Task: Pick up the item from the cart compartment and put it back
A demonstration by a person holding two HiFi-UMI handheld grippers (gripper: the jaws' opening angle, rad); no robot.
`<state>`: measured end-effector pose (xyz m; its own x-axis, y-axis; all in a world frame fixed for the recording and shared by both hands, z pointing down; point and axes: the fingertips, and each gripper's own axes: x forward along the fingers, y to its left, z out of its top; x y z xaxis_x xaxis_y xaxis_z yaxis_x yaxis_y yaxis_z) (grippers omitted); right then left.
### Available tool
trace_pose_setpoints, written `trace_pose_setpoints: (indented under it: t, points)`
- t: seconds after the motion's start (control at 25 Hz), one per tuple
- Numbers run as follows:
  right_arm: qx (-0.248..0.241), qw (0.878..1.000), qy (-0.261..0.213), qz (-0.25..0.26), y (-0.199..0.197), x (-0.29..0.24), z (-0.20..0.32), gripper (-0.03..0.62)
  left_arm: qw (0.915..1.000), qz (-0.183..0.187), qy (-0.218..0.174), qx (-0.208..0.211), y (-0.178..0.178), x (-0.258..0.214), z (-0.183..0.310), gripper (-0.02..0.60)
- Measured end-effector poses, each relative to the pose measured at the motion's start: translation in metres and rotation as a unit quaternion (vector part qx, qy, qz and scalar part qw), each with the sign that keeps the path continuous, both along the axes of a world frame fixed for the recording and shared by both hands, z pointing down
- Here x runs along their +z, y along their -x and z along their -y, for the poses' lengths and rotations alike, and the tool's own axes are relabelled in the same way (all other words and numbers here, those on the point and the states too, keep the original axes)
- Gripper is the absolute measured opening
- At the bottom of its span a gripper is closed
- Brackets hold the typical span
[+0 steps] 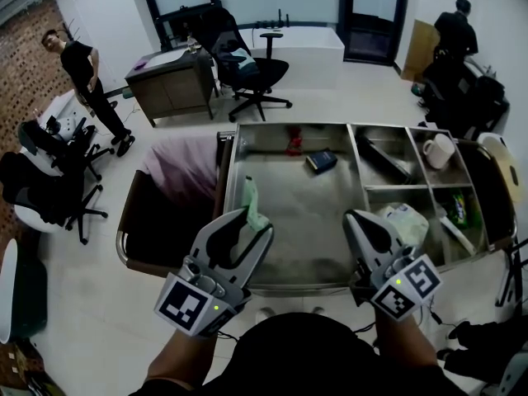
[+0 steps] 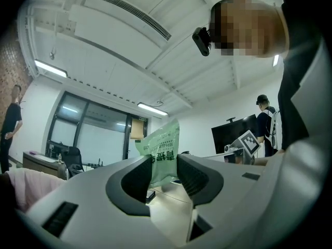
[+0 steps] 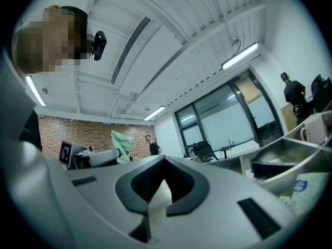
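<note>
green packet [image 2: 163, 144] sits pinched in jaws of left gripper [image 2: 164, 166]; right gripper [image 3: 165, 162] has jaws pressed together.

Our two tongs match: the left tongs [image 1: 254, 221] and the right tongs [image 1: 353, 218] are each a smooth light-grey shell tapering to two rounded jaws, lined inside with black ribbed pads [image 2: 136, 178]. Narrow dark slots [image 3: 253, 216] are cut into the flanks of the shell. At the rear of each sits a white cube printed with black square markers, the left cube [image 1: 186, 305] and the right cube [image 1: 407, 289], and on each a small green light [image 1: 216, 308] glows beside the marker. We wear a black top [image 1: 307, 355] and, up at the head, a small black camera [image 2: 201, 40].
</note>
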<state>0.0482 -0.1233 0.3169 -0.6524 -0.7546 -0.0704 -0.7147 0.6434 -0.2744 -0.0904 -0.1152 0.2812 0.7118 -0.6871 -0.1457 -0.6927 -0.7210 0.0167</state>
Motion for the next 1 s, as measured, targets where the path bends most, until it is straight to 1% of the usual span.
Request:
trace_pose_setpoints:
  t: [0.36,0.48,0.6,1.0]
  points:
    - [0.002,1.0,0.0,0.004,-0.001,0.002,0.001,0.02,0.9999,0.01,0.008,-0.003,-0.003,0.01,0.002,0.15]
    - [0.003,1.0,0.003,0.006,-0.001,0.004,0.001,0.02,0.9999,0.013,0.011,0.002,-0.006,0.014,0.002,0.149]
    - [0.006,1.0,0.005,0.006,-0.003,0.005,0.001,0.02,0.9998,0.011,0.013,0.009,-0.01,0.016,0.001,0.153]
    - [0.003,1.0,0.007,0.009,-0.001,0.009,0.003,0.02,0.9996,0.014,0.023,0.005,-0.013,0.024,0.005,0.155]
